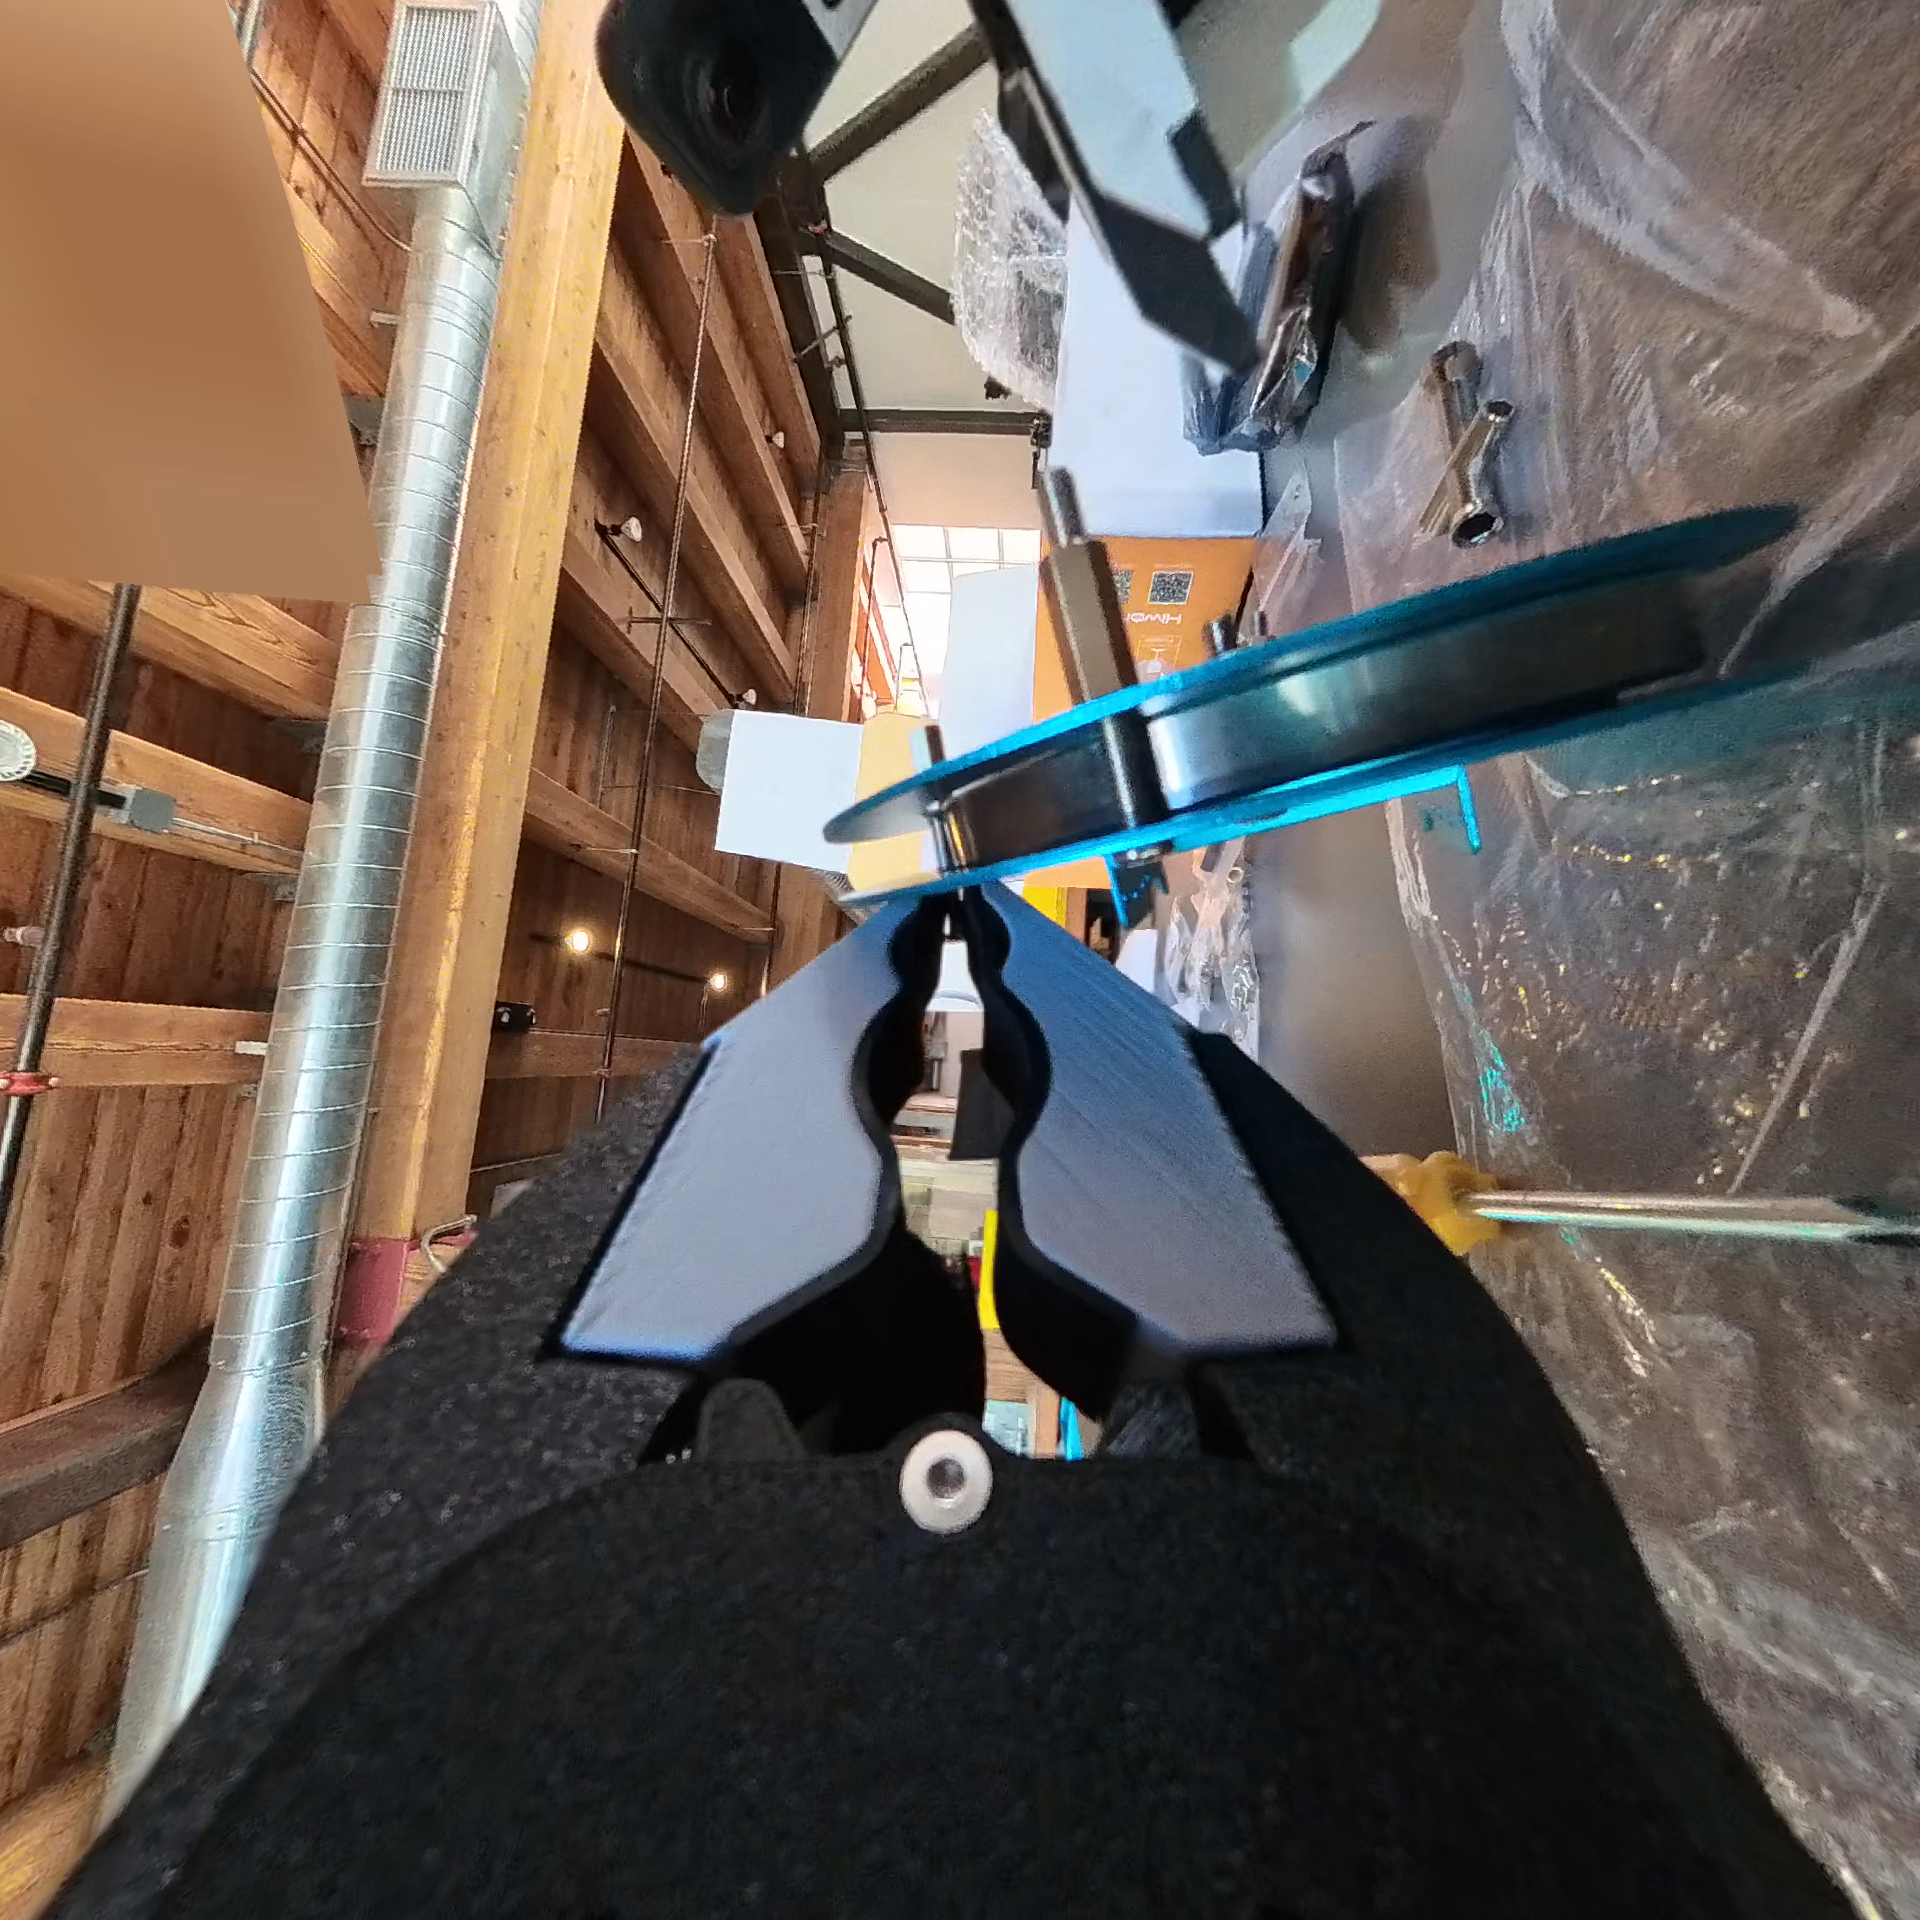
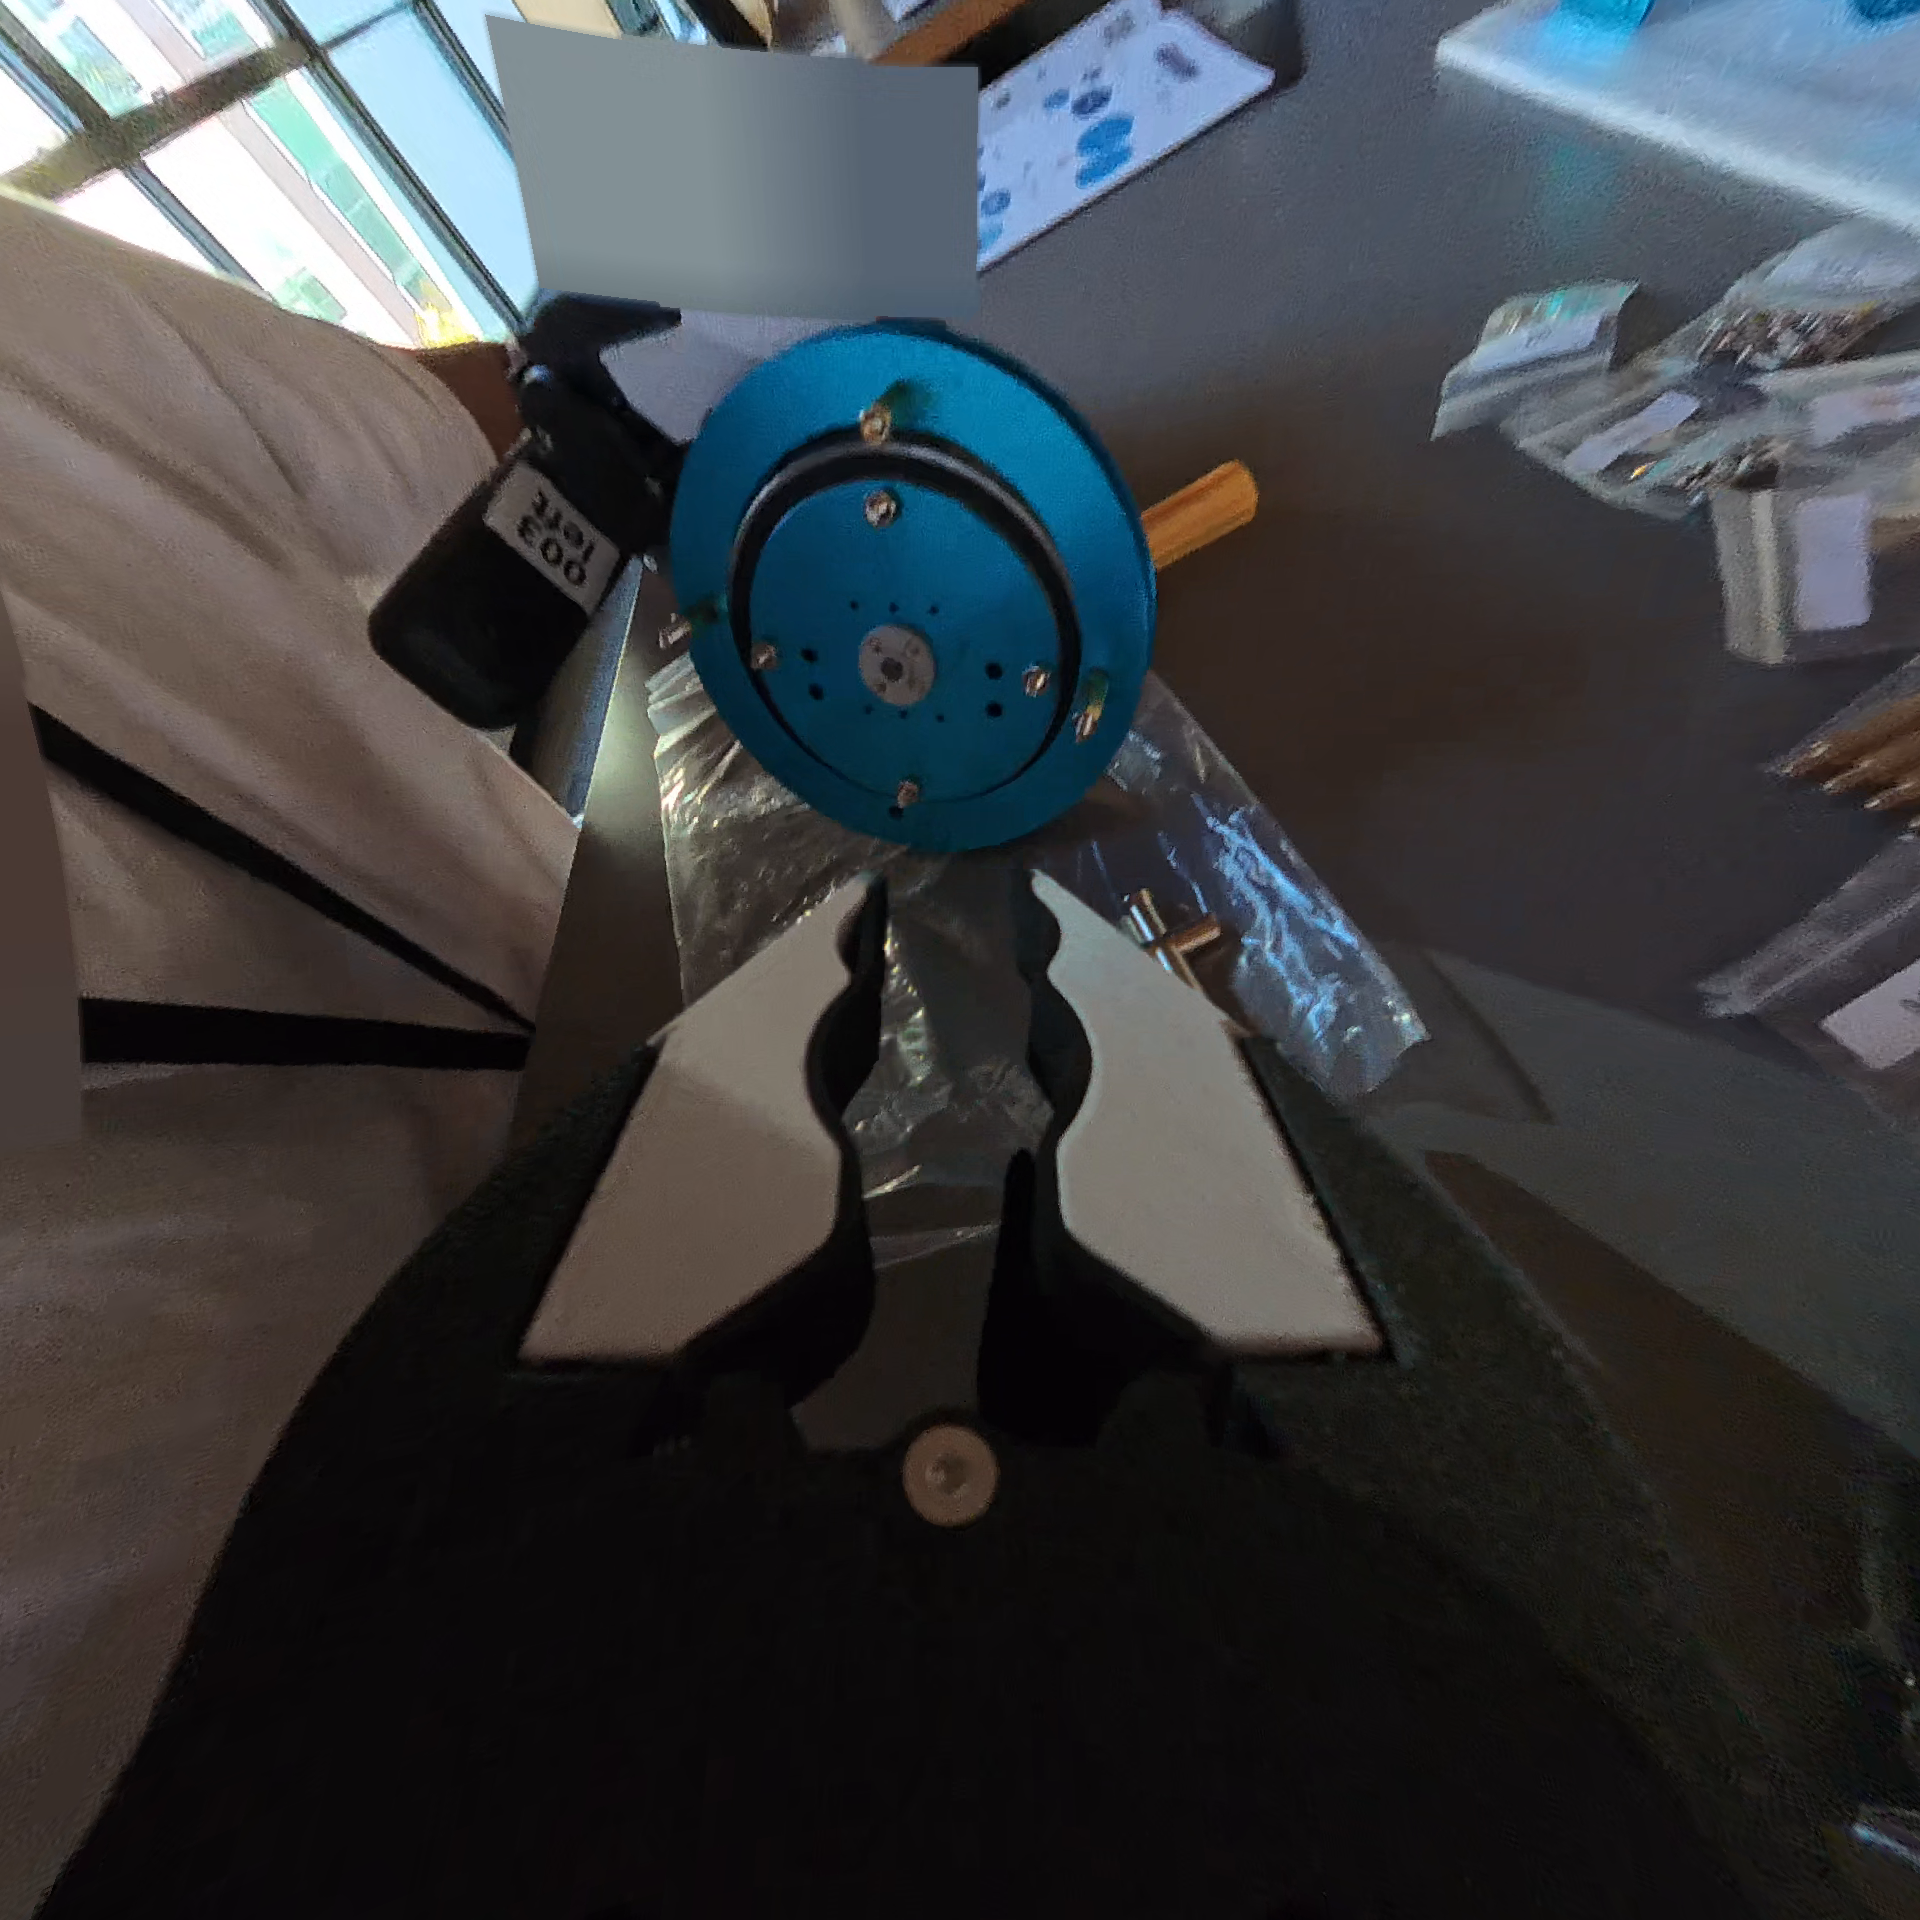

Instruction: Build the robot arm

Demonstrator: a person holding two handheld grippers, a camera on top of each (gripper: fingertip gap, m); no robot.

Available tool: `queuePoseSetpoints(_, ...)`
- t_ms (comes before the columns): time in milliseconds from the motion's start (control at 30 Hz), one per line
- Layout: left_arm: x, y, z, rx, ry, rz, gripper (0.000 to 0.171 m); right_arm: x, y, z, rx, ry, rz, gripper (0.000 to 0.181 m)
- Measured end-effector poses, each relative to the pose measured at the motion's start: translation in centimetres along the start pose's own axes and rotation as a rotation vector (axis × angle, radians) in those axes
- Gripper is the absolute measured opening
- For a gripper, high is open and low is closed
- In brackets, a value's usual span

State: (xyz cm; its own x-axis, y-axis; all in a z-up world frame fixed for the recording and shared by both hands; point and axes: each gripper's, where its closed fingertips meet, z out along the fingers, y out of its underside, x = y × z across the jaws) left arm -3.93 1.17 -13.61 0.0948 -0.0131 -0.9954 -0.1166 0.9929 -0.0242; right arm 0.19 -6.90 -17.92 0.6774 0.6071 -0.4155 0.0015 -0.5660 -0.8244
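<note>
We are seeing blue disc assembly (image 1: 1351, 717) lifted off grey table (image 1: 1340, 1039), rim sitting pinched between our left gripper (image 1: 961, 904) fingertips, nearly closed on it. Black ring (image 1: 1434, 691) lying sandwiched between its two blue plates. In right wrist view, disc (image 2: 909, 582) is facing us just beyond right gripper (image 2: 956, 894); its fingers are standing spread, gripping nothing. Beside left fingers: screwdriver (image 1: 1662, 1210), crinkled plastic sheet (image 1: 1714, 1039). Beyond disc: metal socket key (image 1: 1465, 457). Under right fingers: plastic bag (image 2: 1247, 862).
</note>
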Motion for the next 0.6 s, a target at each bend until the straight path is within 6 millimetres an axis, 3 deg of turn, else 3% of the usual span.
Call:
queuePoseSetpoints(167,0.3,0.7,0.1,-0.008,0.034,-0.010,0.003,-1.0,2.9,1.1,-0.190,0.017,-0.177,0.033)
queuePoseSetpoints(267,0.1,0.7,0.0,0.000,0.049,-0.033,0.003,-0.4,5.6,2.0,-0.353,0.126,-0.325,0.043)
queuePoseSetpoints(467,0.0,0.5,-1.1,0.044,0.104,-0.059,0.003,-1.2,6.3,2.6,-0.381,0.200,-0.365,0.037)
queuePoseSetpoints(600,-0.7,0.4,-1.6,0.046,0.090,-0.055,0.002,-2.4,6.9,2.6,-0.376,0.196,-0.309,0.046)
